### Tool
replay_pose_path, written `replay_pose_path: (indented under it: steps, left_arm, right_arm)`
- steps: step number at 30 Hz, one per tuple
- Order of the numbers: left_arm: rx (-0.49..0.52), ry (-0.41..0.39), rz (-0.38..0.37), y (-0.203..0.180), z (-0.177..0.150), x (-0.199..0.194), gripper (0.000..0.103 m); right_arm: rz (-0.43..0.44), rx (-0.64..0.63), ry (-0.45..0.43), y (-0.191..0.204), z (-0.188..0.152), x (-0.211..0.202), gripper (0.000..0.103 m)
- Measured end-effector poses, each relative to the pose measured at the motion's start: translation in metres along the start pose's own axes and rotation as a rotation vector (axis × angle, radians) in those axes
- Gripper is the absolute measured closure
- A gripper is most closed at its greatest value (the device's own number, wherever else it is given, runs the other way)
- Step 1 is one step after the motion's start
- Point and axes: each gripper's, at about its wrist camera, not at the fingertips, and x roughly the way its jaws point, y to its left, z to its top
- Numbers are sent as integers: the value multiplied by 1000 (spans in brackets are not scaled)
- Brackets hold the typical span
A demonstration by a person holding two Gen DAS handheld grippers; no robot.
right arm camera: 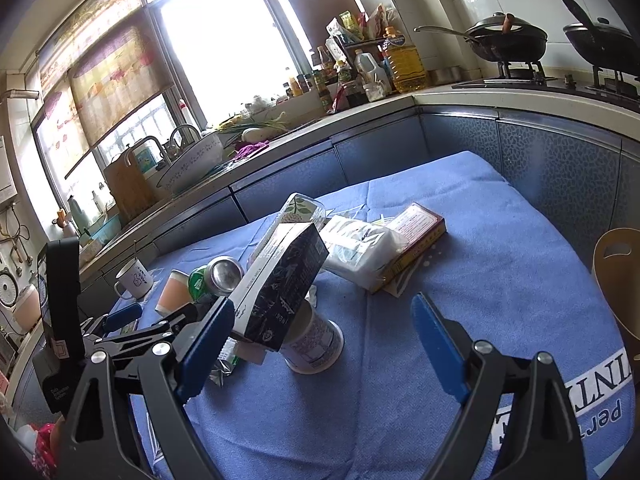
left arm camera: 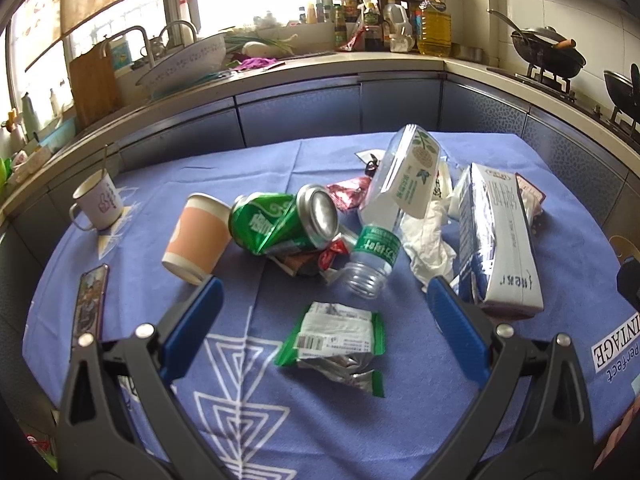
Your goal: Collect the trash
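Trash lies on a blue tablecloth (left arm camera: 280,420). In the left wrist view a green and white wrapper (left arm camera: 336,340) lies between the open fingers of my left gripper (left arm camera: 324,292). Beyond it are a crushed green can (left arm camera: 284,220), an orange paper cup (left arm camera: 198,238) on its side, a clear plastic bottle (left arm camera: 384,216), crumpled tissue (left arm camera: 430,236) and a milk carton (left arm camera: 498,240). In the right wrist view my right gripper (right arm camera: 324,312) is open and empty, with the milk carton (right arm camera: 284,284) leaning on a paper tub (right arm camera: 316,342) just ahead. The left gripper (right arm camera: 124,316) shows at the left.
An enamel mug (left arm camera: 100,200) and a phone (left arm camera: 90,304) sit at the table's left. A tissue pack (right arm camera: 360,248) and a red box (right arm camera: 416,236) lie further back. A tan bin (right arm camera: 618,280) stands at the right edge. Kitchen counters (left arm camera: 320,68) wrap behind.
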Motion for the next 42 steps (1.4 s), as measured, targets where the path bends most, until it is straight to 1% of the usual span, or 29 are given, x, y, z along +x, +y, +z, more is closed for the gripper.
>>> replay_pose_path:
  steps: [15,21,24,27,35,38,42]
  left_arm:
    - [-13,13,-12,6,0,3,5]
    - [-22,4,-67,10,1,-6,5]
    - [3,-20,-111,2,3,-15,5]
    - [31,-37,-139,-8,4,-20,5]
    - [63,-22,-199,-34,12,-19,5]
    - [89,-26,-197,-47,14,-19,5]
    - [115,-20,-170,-59,14,-17,5]
  right_arm:
    - [-14,3,1,0,0,2,16]
    - [-7,6,12,3,0,8,16]
    - [-12,14,14,0,0,9,16]
    - [-19,19,11,-3,-1,7,16]
    - [-34,61,9,-17,-3,4,16]
    - [-37,71,4,-22,-2,1,16]
    - [-38,77,-5,-28,-2,-3,16]
